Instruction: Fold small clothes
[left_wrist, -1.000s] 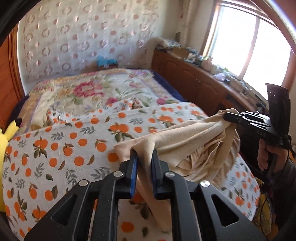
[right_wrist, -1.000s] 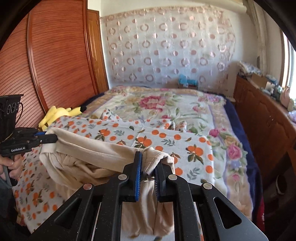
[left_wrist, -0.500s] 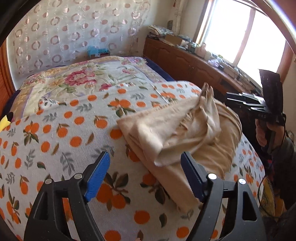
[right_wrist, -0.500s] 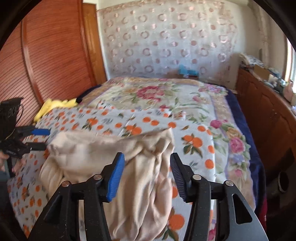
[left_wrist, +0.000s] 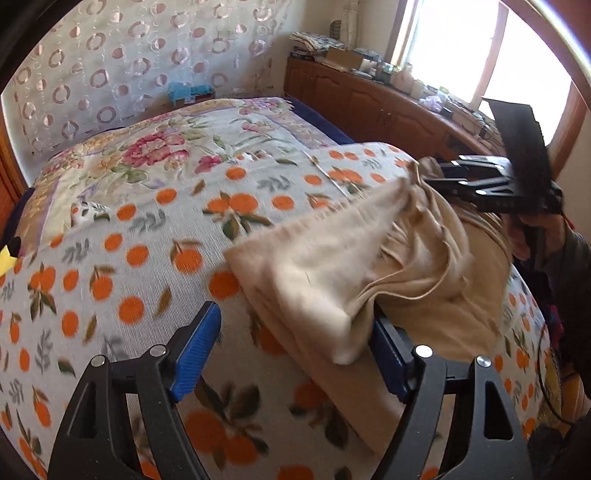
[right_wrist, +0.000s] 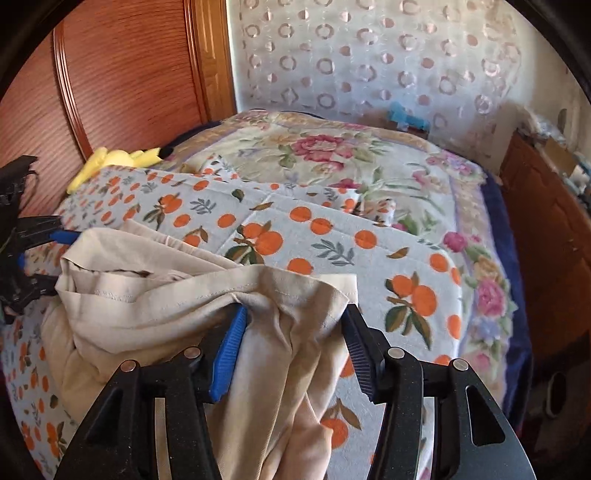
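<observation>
A bed (left_wrist: 192, 155) carries an orange-print blanket (left_wrist: 140, 258). On its near part lies the beige garment (left_wrist: 332, 266), loosely folded and bunched. The left gripper (left_wrist: 295, 347) stands wide, a corner of the garment between its fingers, not pressed. The right gripper (right_wrist: 291, 332) is closing around a garment fold; its pads do not yet press it.

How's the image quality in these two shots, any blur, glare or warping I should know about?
Left wrist view: the window is blown out white, the orange-print blanket is smeared by motion blur, and fisheye bends the edges. Right wrist view: sharper and evenly lit on the beige garment, with the wooden panel curved by distortion.
</observation>
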